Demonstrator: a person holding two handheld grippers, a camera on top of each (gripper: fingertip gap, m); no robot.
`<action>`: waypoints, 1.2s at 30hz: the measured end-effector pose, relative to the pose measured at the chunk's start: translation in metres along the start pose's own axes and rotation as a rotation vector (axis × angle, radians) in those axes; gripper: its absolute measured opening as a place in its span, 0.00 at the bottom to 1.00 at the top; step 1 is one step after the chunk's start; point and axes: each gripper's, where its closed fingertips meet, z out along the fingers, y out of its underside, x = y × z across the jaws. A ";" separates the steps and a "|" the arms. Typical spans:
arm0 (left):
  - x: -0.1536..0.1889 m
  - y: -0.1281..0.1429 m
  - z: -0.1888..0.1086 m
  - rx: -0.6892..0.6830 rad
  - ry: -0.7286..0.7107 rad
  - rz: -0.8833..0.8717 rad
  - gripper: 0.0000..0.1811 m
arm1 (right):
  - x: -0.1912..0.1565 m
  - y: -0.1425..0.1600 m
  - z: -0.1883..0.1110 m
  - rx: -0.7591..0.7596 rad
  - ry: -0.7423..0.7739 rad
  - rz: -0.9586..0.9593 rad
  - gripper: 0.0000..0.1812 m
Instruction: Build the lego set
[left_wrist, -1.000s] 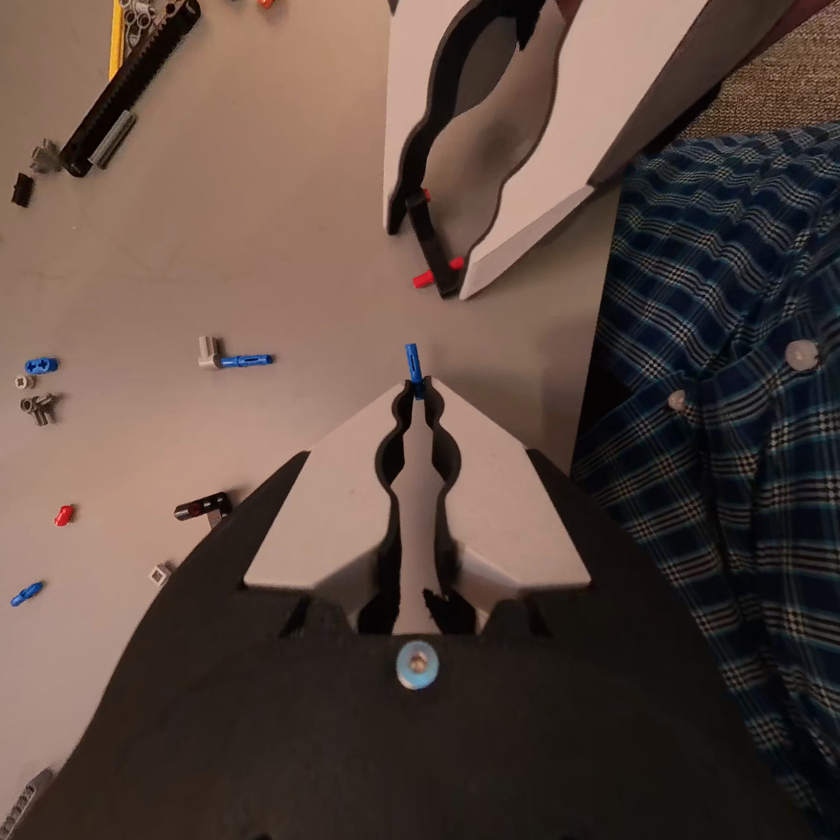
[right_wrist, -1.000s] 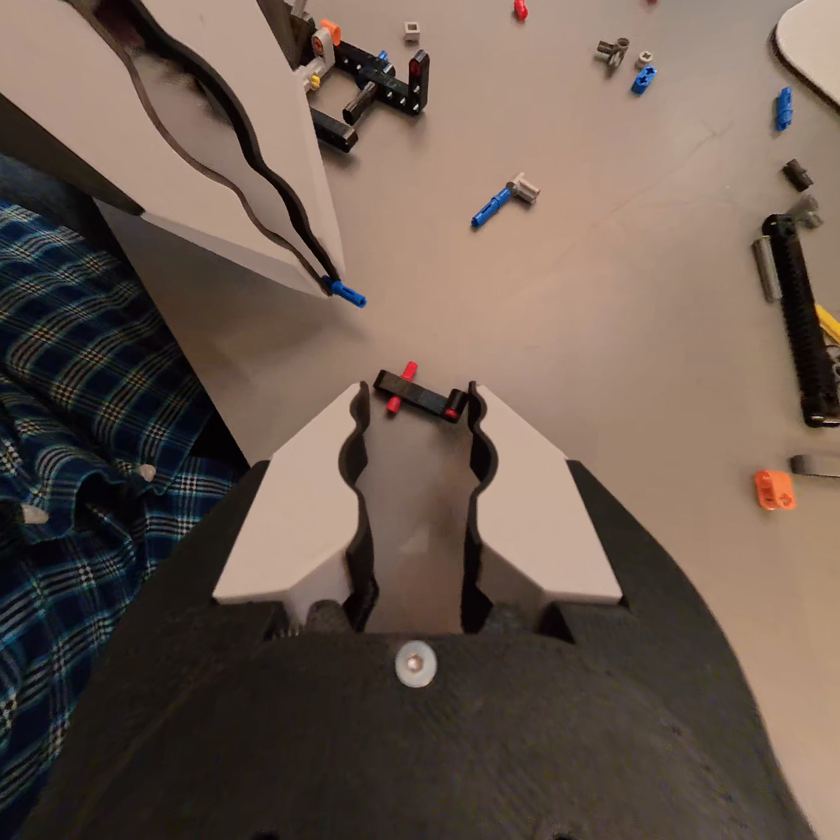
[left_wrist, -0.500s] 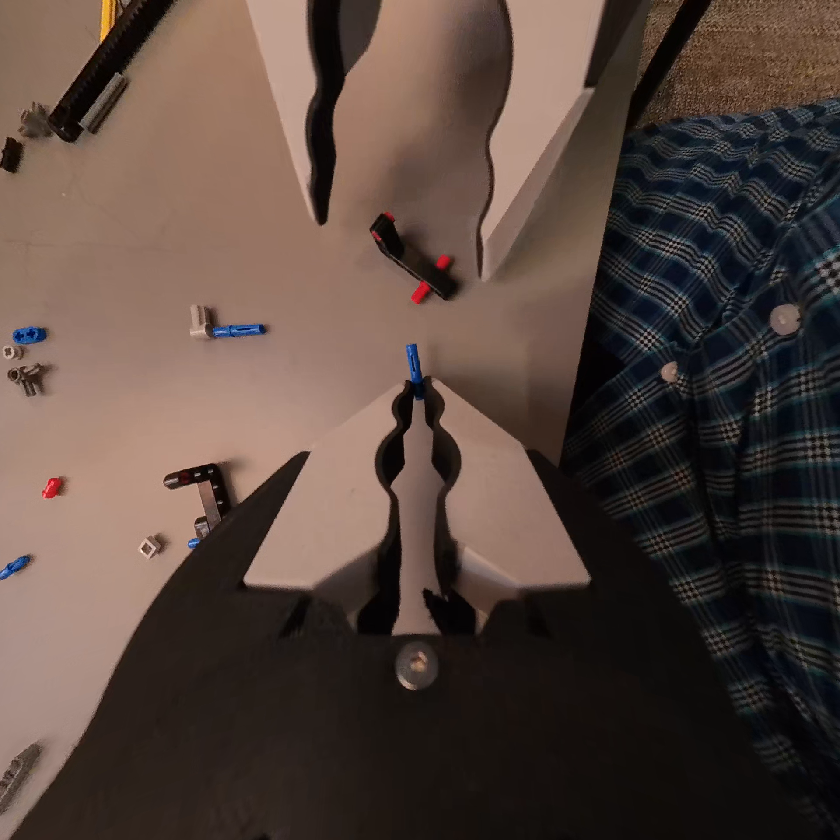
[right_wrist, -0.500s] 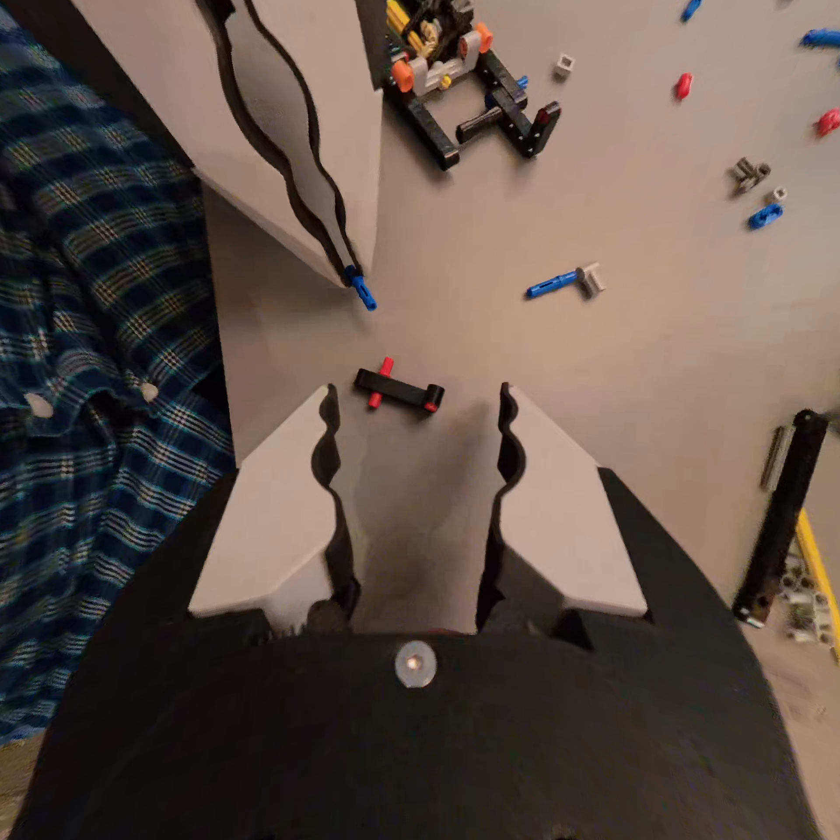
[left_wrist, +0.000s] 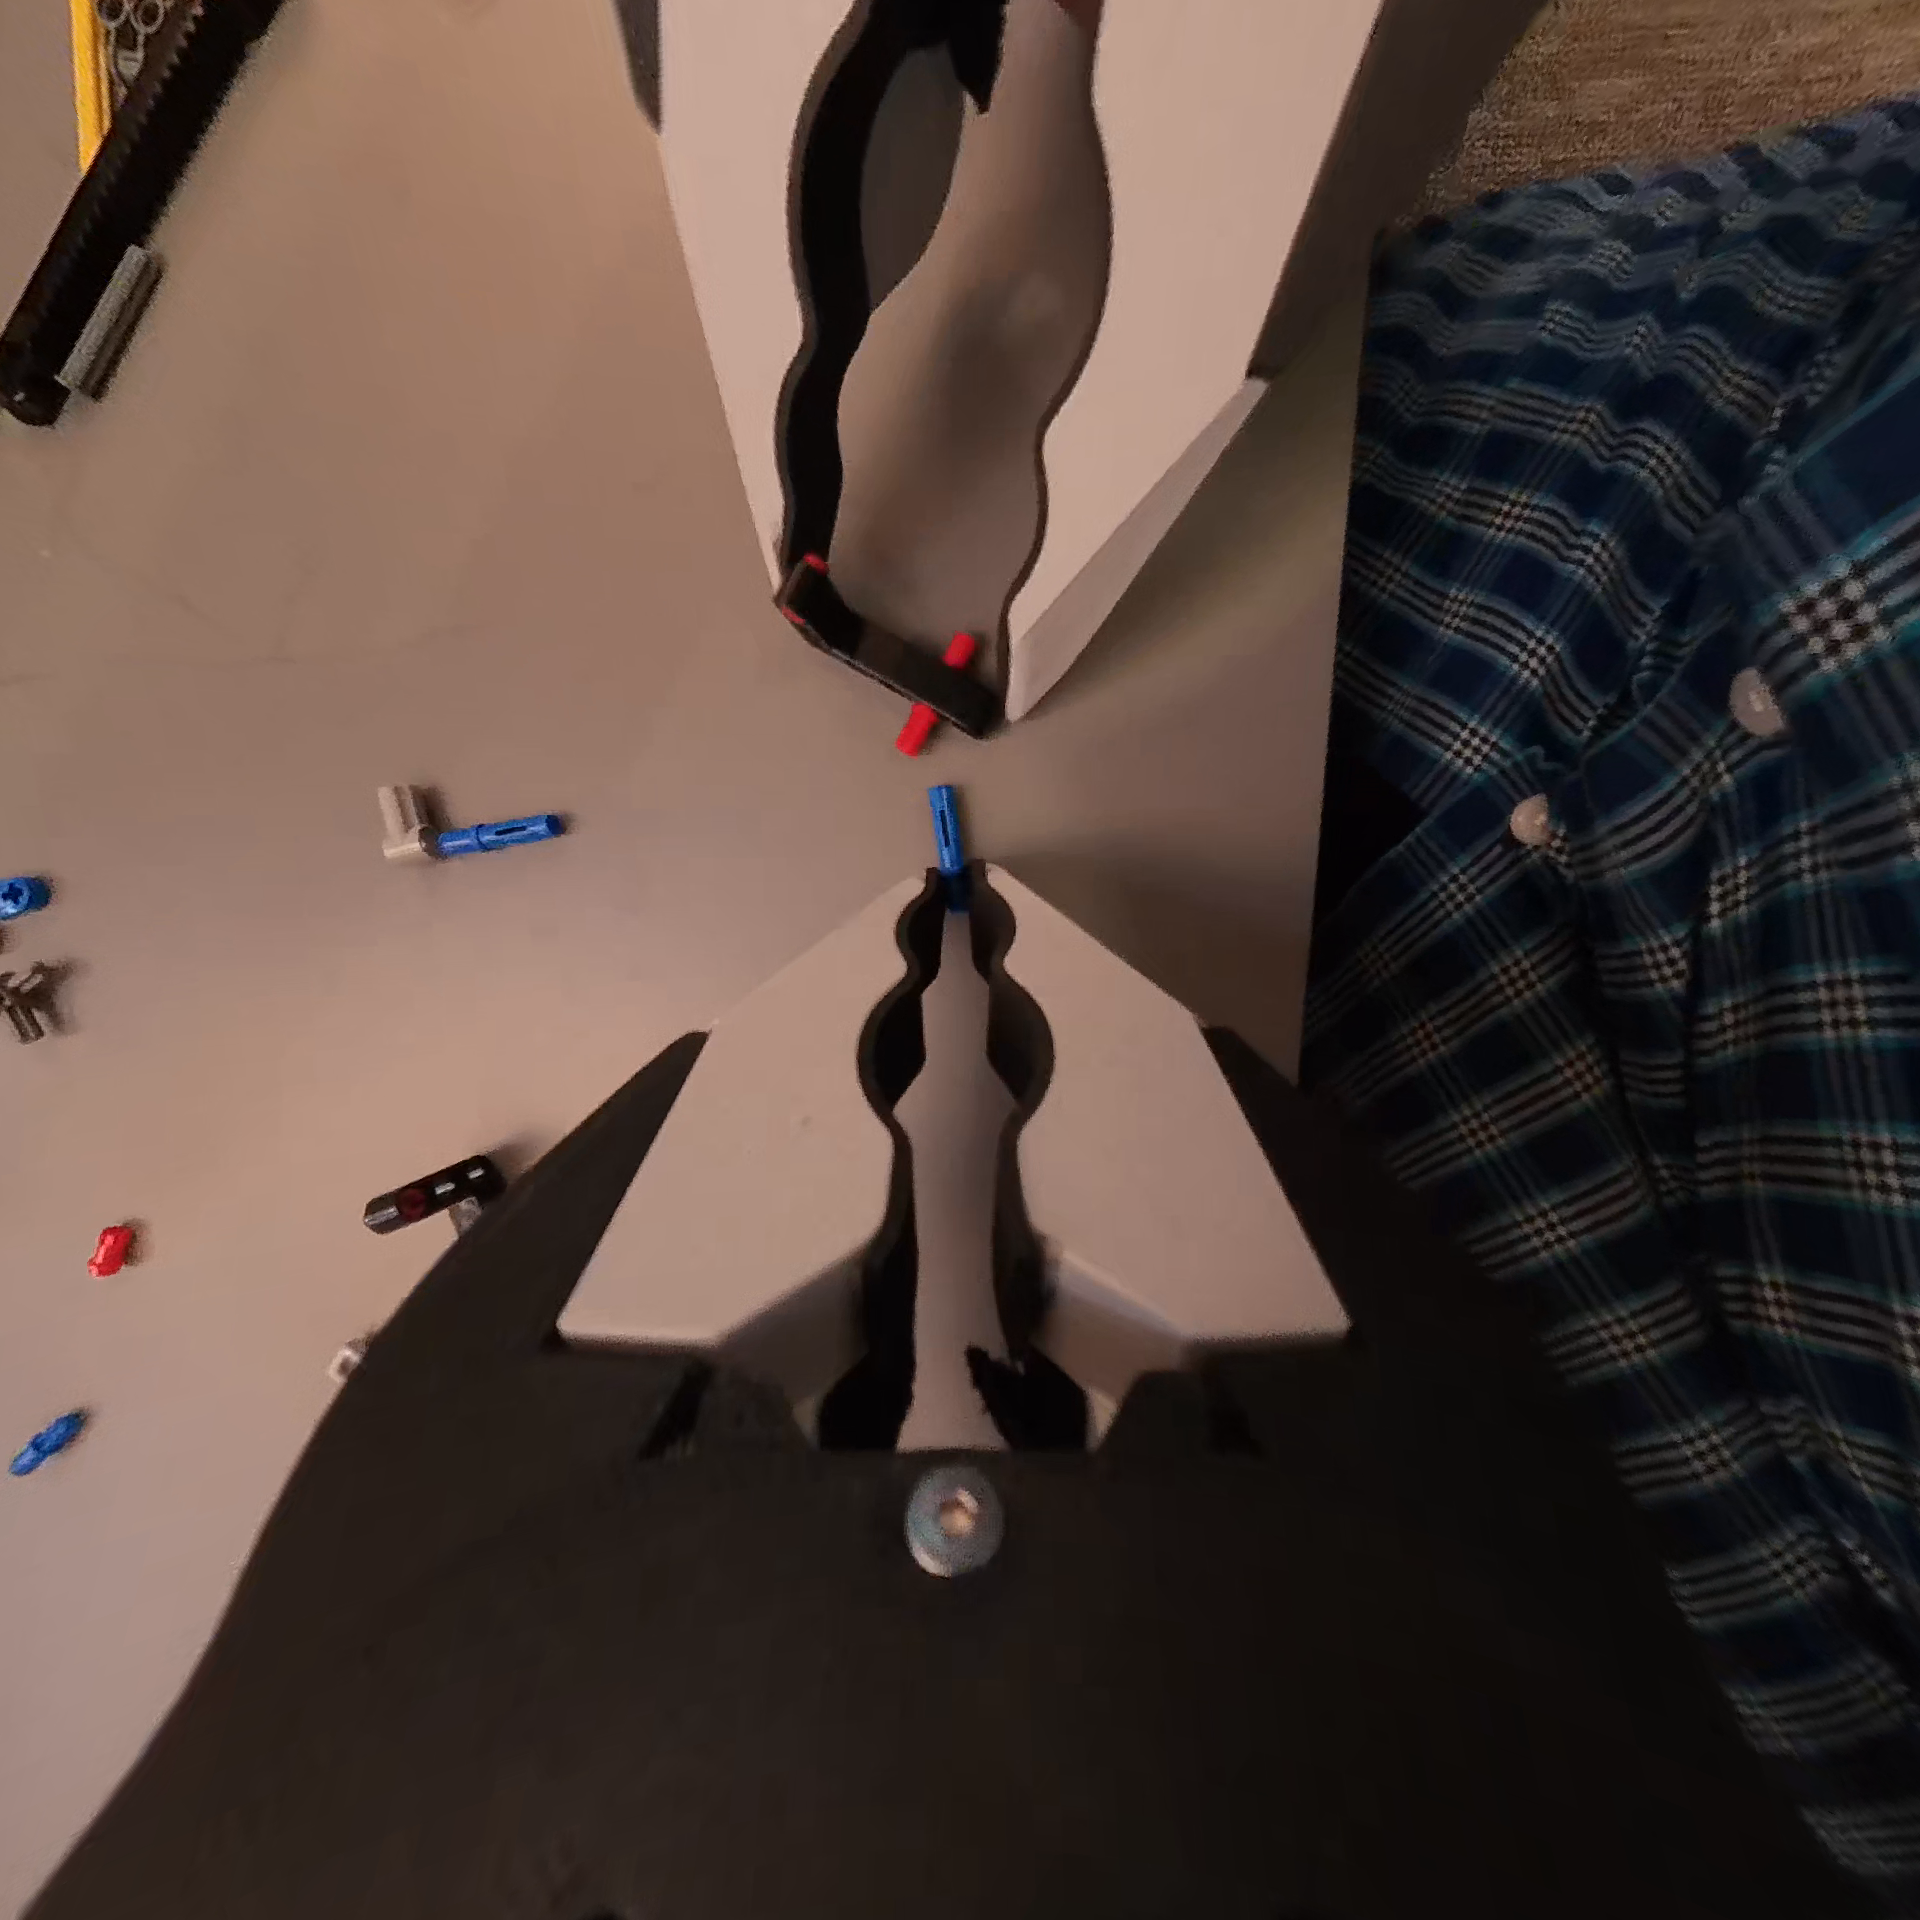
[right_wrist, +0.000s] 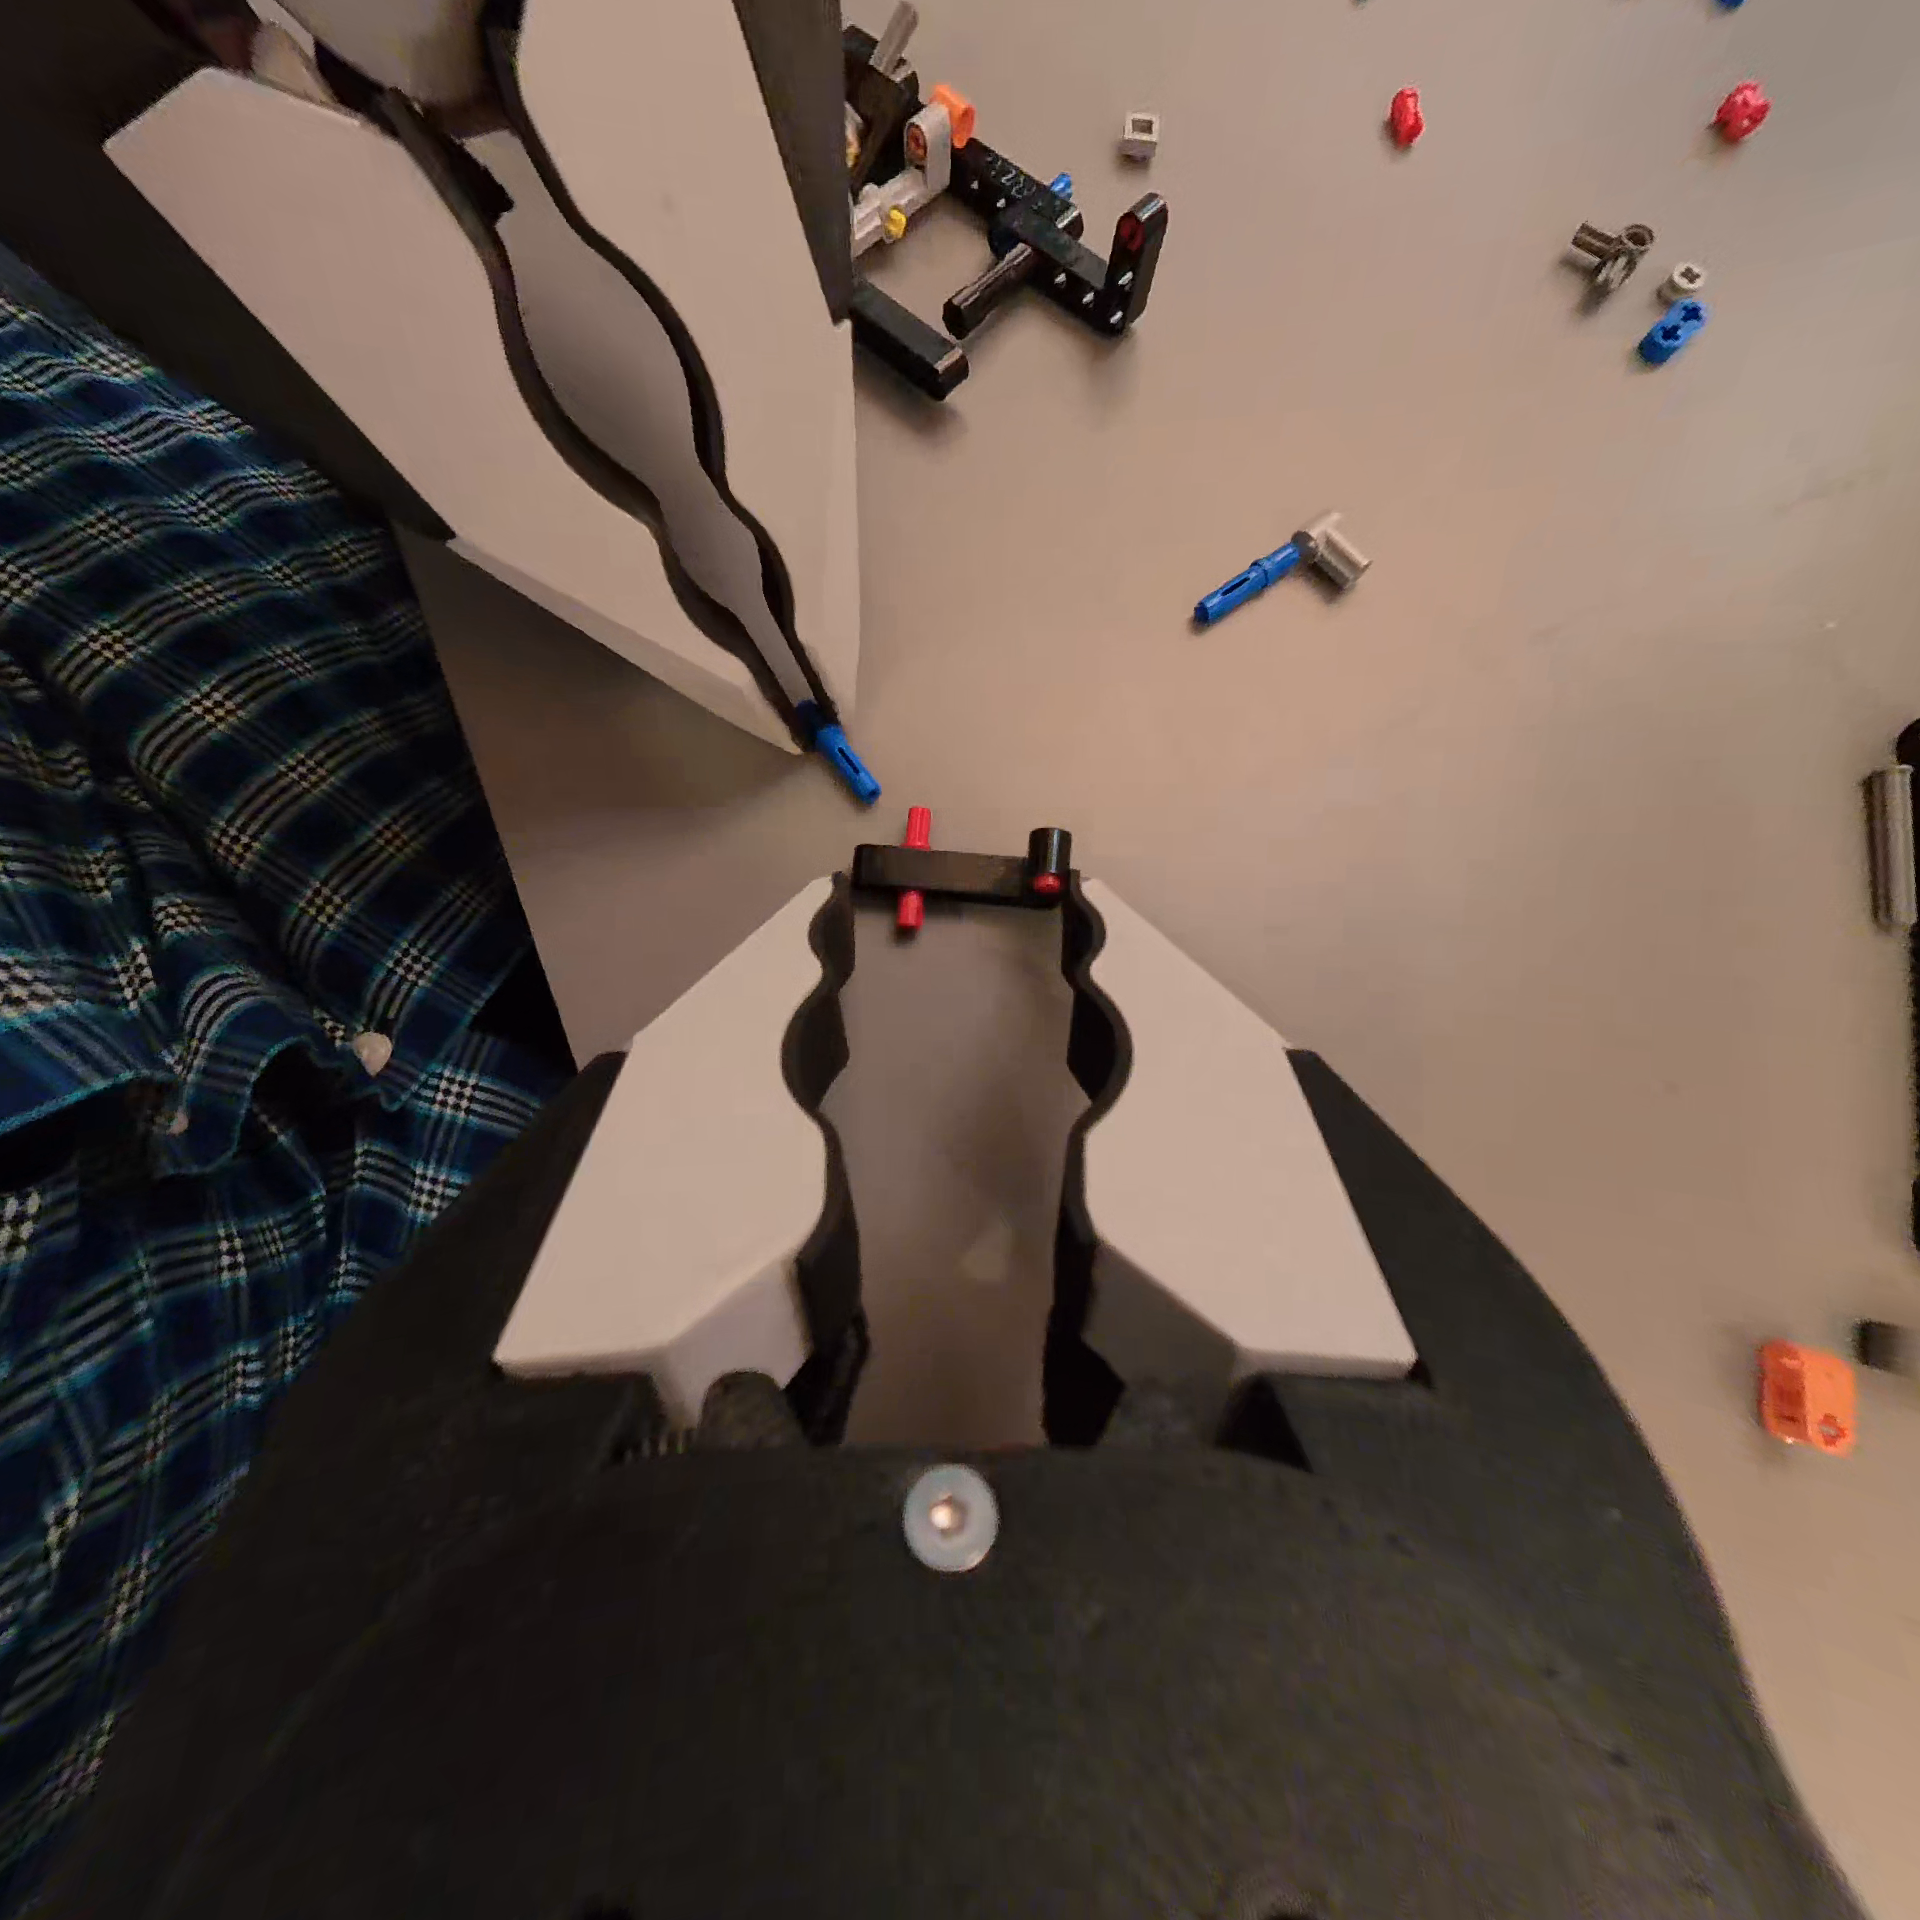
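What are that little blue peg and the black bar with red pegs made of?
Blue peg: apparently hard moulded plastic, uniform colour with a crisp slot. Black bar: likely glossy plastic too, catching a soft sheen; its red pegs look the same. Neither can be confirmed by sight alone.

Left tool (left_wrist: 951, 883) pinched nearly closed, right tool (right_wrist: 956, 894) facing it tip to tip, fingers held wider

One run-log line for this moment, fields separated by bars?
left gripper: shut on blue pin | right gripper: shut on black beam | pin near beam, not inserted
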 end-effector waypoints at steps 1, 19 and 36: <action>0.000 0.000 0.000 -0.004 -0.001 0.013 0.01 | -0.002 0.000 0.000 0.003 -0.027 -0.021 0.21; 0.000 -0.008 0.005 0.059 -0.009 0.132 0.01 | -0.003 -0.005 0.005 0.021 -0.220 -0.198 0.21; 0.002 -0.009 0.003 0.042 0.015 0.246 0.01 | -0.005 -0.008 0.006 0.017 -0.324 -0.282 0.21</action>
